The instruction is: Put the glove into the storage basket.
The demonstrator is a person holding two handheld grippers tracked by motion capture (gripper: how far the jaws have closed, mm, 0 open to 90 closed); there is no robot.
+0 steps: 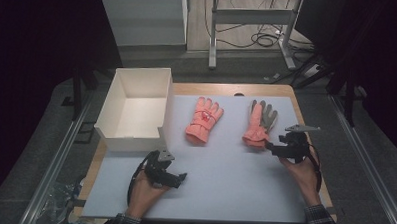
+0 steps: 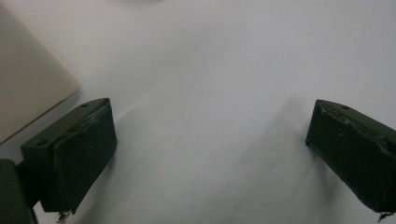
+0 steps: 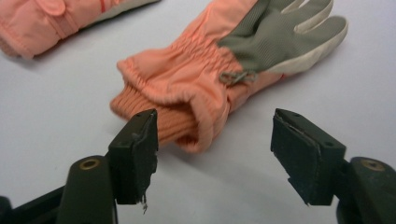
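Just beyond the right gripper (image 1: 269, 147), near the right side of the pale grey table mat (image 1: 224, 178), lay the glove it was reaching for: the right-hand glove (image 1: 259, 123) of a salmon-orange pair. In the right gripper view this glove (image 3: 219, 79) showed a padded orange shell gathered with elastic at the wrist, a ribbed knit cuff of deeper orange protruding from the shell, a grey textured palm with off-white fingers, and a small cord loop at the wrist seam. It lay flat, its palm side turned up and partly sideways. Its long axis ran roughly from the person's side toward the far edge of the table, tilted slightly; the cuff pointed back toward the person and the right gripper, the fingers away. That gripper's jaws stood wide apart, holding nothing; in its own view (image 3: 215, 140) one jaw sat right at the knit cuff, whether touching could not be told, and the other stood clear on the mat. The second glove (image 1: 204, 120) lay well apart to the left, orange back upward, cuff likewise nearest the person. The left gripper (image 1: 179, 179) rested low over bare mat near the white open box (image 1: 137, 102), its jaws spread wide and empty.
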